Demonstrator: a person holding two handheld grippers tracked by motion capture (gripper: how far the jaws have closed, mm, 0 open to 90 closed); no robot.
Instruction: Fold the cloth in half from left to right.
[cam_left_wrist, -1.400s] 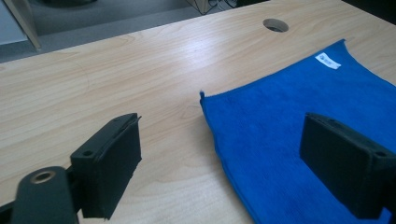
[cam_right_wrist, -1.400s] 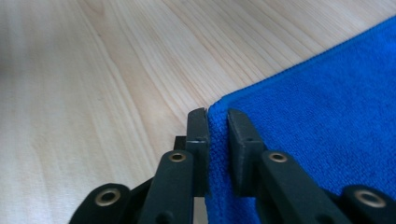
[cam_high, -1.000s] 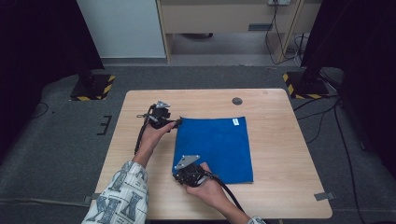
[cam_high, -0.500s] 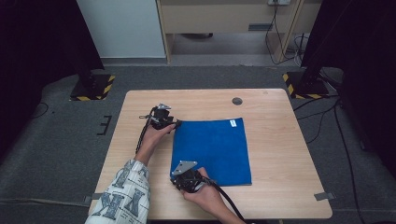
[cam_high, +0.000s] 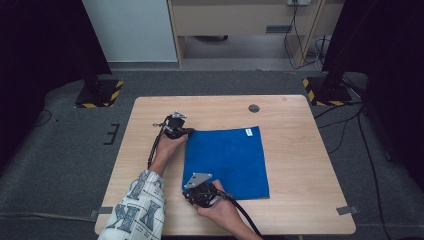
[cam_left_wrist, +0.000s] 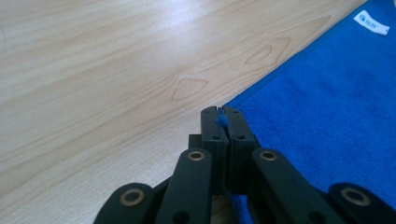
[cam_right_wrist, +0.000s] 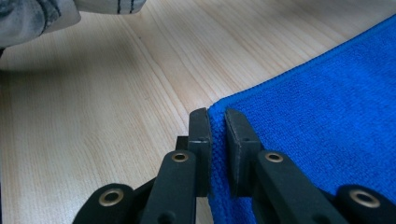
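Wooden table (cam_high: 300, 165) bearing a flat blue cloth (cam_high: 227, 160) near its middle — left gripper (cam_high: 186, 131) has just closed, clamped on the far-left corner; right gripper (cam_high: 192, 192) pinches the near-left corner. Grasping appears complete; next, likely, both lift together, evenly.

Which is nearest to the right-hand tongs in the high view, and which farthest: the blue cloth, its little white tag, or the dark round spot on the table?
From the right tongs, at the table's near edge:
1. Blue cloth: its near left corner sits between the tongs.
2. White tag: at the cloth's far right corner.
3. Dark round spot: on bare wood beyond the cloth.
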